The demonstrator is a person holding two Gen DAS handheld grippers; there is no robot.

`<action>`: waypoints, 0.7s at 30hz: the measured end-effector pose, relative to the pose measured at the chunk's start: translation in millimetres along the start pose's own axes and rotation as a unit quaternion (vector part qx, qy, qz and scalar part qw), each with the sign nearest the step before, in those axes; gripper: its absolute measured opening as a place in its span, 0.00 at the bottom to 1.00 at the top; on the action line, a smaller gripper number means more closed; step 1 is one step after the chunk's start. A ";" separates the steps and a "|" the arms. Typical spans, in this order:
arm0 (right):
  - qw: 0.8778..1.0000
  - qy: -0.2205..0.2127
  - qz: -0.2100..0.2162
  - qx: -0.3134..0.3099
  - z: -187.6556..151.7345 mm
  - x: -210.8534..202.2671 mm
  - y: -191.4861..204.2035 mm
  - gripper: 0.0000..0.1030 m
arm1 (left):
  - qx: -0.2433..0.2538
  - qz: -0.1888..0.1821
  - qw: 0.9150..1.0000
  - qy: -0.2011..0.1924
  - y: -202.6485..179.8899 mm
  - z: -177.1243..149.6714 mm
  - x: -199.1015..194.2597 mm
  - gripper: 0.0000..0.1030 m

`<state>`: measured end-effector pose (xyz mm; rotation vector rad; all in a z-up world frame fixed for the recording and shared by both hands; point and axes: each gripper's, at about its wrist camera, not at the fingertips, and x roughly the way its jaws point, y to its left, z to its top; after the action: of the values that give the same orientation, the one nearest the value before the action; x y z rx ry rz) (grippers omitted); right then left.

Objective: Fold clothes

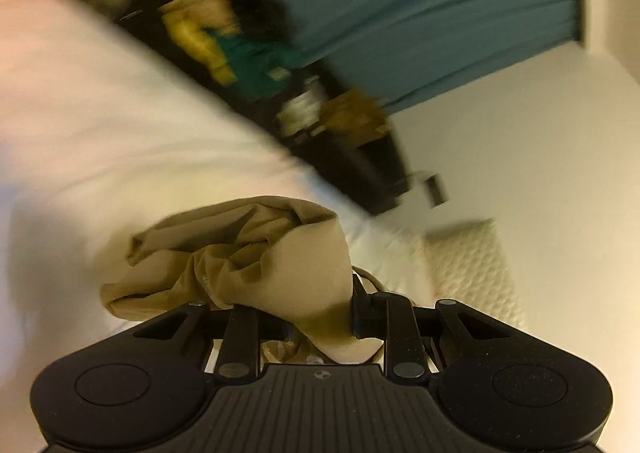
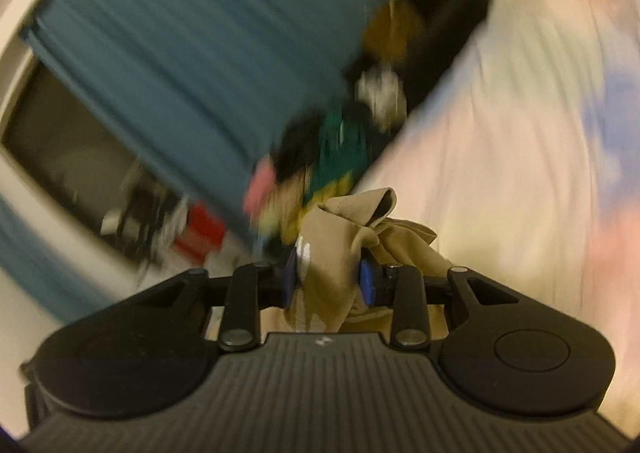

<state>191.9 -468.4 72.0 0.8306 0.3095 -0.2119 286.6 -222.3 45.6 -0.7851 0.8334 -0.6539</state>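
Note:
A tan garment (image 1: 256, 261) is bunched in front of my left gripper (image 1: 304, 317), which is shut on its cloth and holds it above the white bed sheet (image 1: 100, 113). The same tan garment (image 2: 344, 237) is pinched between the blue pads (image 2: 366, 281) of my right gripper (image 2: 328, 277), which is shut on it. The cloth hides most of both grippers' fingertips. Both views are tilted and motion-blurred.
A pile of mixed clothes (image 1: 224, 41) lies on a dark surface beside the bed; it also shows in the right wrist view (image 2: 332, 149). A teal curtain (image 1: 420, 13) hangs behind. A white textured pillow (image 1: 472, 261) lies at the bed's edge.

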 end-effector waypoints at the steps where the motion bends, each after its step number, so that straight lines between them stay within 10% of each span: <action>1: 1.000 -0.019 -0.005 -0.012 8.1 7.9 -3.7 0.33 | 0.021 -0.012 1.000 -0.008 -13.2 6.3 19.3 0.25; 6: 0.992 -0.105 -0.031 -0.062 44.0 47.9 -26.3 0.33 | 0.123 -0.020 0.991 -0.039 -26.0 -21.2 95.7 0.25; 15: 0.994 0.049 -0.099 -0.014 -96.8 104.9 -181.0 0.33 | 0.172 0.078 0.979 0.070 125.1 -127.1 154.5 0.26; 21: 0.993 0.058 -0.107 -0.011 -105.5 97.7 -184.0 0.36 | 0.233 0.106 0.963 0.080 104.1 -131.6 143.6 0.41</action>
<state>207.7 -516.4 -156.0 0.7890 0.5092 -0.3601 271.5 -319.5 -152.0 -0.2137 0.8522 -0.6927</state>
